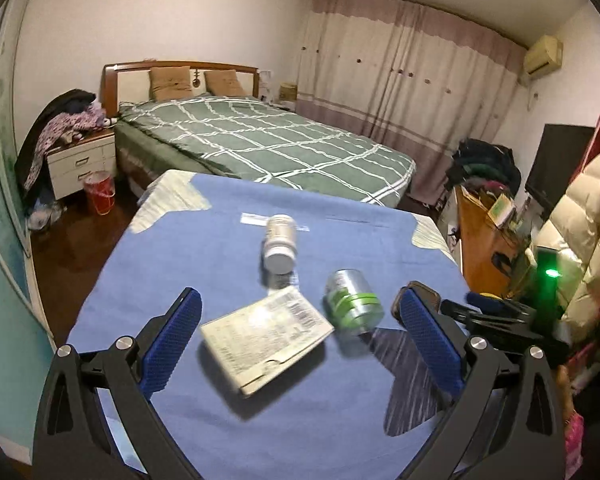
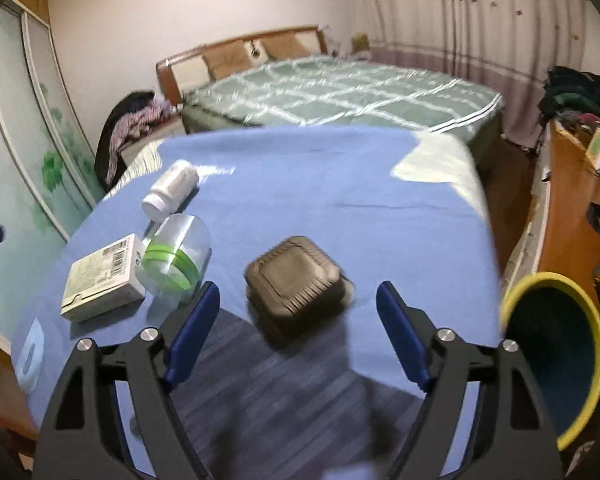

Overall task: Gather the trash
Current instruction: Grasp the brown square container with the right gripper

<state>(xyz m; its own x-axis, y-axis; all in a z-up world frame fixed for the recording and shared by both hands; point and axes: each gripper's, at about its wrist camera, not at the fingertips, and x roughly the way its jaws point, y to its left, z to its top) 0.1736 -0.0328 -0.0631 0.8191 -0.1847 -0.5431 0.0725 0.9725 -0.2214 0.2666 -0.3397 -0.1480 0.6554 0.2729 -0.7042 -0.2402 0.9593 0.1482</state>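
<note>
Over the blue cloth [image 1: 180,264] that covers the table, we see the left gripper [image 1: 300,336] angled downward with its jaws spread wide, nothing pressed between the blue pads [image 1: 172,340]. Framed in the gap, but lying on the cloth and not gripped, is a flat cardboard box [image 1: 266,338] with a barcode on its upper end. Just beside its right corner lies a clear plastic jar [image 1: 354,300] with green bands, tipped on its side. Farther off a white pill bottle [image 1: 280,242] also lies on its side, its cap end toward us, resting across a thin white strip [image 1: 252,219].

From the right wrist we see the right gripper [image 2: 298,332] likewise tilted down at the table, jaws well apart and holding nothing. A dark brown clamshell container [image 2: 296,284], lid closed, sits on the cloth between and just beyond the fingertips, touching neither pad; what it holds we cannot tell. At the left of this view are the box [image 2: 102,278], the jar [image 2: 176,256] touching its corner, and the bottle [image 2: 170,192] behind them. A roll of white tape [image 2: 30,354] lies near the table's left edge.

At the table's right edge stands a bin [image 2: 516,300] with a yellow rim and a dark blue inside; the part of its interior we can see looks empty. Both views are blurred.
</note>
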